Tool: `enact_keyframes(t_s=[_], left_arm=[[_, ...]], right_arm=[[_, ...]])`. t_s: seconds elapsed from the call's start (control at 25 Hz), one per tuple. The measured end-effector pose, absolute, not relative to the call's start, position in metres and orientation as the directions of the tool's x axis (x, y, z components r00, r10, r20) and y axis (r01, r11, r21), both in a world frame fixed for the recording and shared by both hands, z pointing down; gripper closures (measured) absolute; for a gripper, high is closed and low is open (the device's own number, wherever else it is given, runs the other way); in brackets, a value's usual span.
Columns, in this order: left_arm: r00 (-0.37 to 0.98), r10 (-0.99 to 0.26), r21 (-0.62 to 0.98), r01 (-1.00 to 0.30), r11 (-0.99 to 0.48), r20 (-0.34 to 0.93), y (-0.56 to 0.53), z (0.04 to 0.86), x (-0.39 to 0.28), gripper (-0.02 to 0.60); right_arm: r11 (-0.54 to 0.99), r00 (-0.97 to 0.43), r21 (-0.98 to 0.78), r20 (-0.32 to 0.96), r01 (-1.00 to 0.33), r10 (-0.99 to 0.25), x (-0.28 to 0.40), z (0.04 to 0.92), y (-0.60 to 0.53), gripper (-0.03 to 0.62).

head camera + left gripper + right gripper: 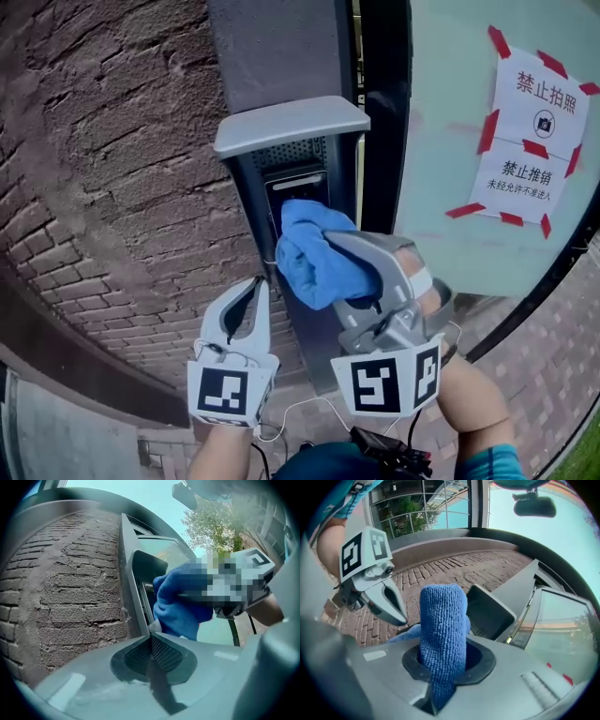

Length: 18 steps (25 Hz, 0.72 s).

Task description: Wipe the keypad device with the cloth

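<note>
Against the brick wall (pixel 112 169), the keypad device (pixel 295 187) sits recessed in a dark upright post under a flat grey metal hood (pixel 291 122) with a perforated underside. The device shows as a narrow, glossy black panel, hard and smooth-faced. Only its upper part is visible, because the cloth (pixel 314 258) covers the rest.

The cloth is blue microfibre with a fine looped pile, bunched into a soft, rounded wad. The right gripper (pixel 443 660) is clamped on a fold of it, and most of the fabric bulges forward past the jaw tips. That wad is held up at the face of the panel, apparently touching it, though no view confirms firm contact.

The left gripper (pixel 258 281) hangs just below and to the left of the post. Its jaws are together with nothing between them, and it is clear of both cloth and device.

Handling, as a judgement: the cloth is light, limp and compressible, so it should mould to the recess, but it may slip through the jaws if dragged hard. A grip deep on the bunched fold seems soundest. The device is rigid and fixed, and its glossy face probably needs light pressure only.

To the right, a paper notice (pixel 534 141) is taped to a glass pane (pixel 441 187).
</note>
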<state>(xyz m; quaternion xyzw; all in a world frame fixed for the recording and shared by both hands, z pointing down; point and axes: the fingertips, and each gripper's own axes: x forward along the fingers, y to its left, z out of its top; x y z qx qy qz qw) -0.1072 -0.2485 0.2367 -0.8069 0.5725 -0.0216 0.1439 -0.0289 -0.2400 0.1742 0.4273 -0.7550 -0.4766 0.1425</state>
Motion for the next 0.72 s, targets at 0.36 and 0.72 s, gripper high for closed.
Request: enact_keyframes(t_s=[0.36,0.72], left_arm=[[0.31,-0.94,-0.249,-0.93,-0.27,-0.141,-0.248,0.231,-0.117,0.591],[0.325,-0.933,-0.246,-0.927,-0.282,-0.157,-0.254,0.235,-0.117,0.591]], right_arm=[[0.124,-0.61,0.869,-0.228,-0.48,-0.758,-0.055,0.149,-0.249,0.546],[0.23,-0.641,0.88,-0.104,-0.416,-0.76,-0.059,0.214,-0.252,0.546]])
